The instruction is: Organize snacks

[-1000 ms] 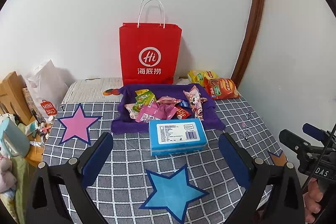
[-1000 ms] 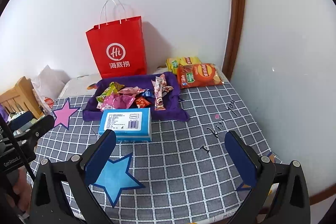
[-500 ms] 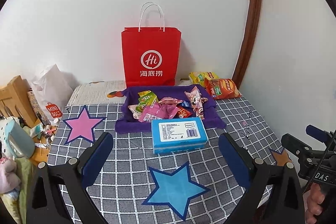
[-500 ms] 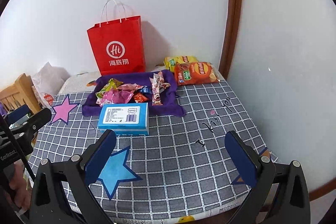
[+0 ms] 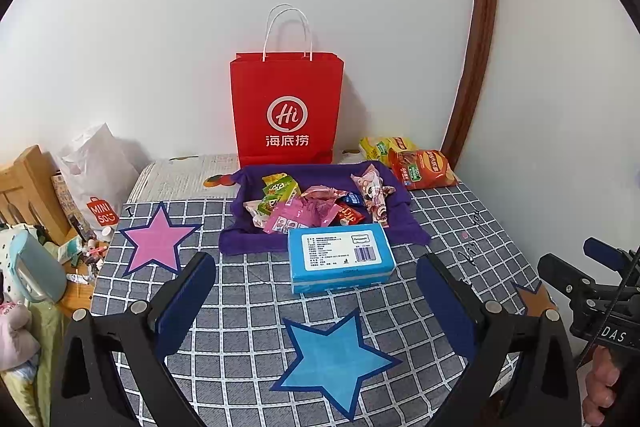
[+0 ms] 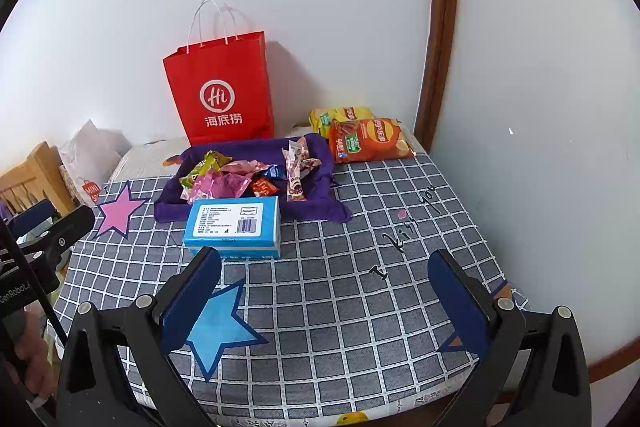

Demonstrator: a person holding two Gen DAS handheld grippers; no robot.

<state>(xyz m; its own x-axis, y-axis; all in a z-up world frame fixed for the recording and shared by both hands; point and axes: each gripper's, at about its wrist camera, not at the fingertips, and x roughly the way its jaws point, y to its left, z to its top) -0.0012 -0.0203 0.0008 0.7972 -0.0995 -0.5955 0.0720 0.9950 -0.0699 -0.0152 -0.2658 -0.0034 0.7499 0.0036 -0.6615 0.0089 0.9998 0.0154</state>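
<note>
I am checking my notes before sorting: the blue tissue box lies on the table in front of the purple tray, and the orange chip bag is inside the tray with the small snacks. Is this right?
Not quite. The orange chip bag lies outside the purple tray, on the table beside its far right corner, as the right wrist view shows. The blue tissue box does lie in front of the tray.

Blue tissue box [image 5: 341,257] just before purple snack tray [image 5: 402,223], red bag [image 5: 286,109] behind.

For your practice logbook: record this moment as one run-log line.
left claw open | right claw open | snacks in purple tray | untouched
</note>
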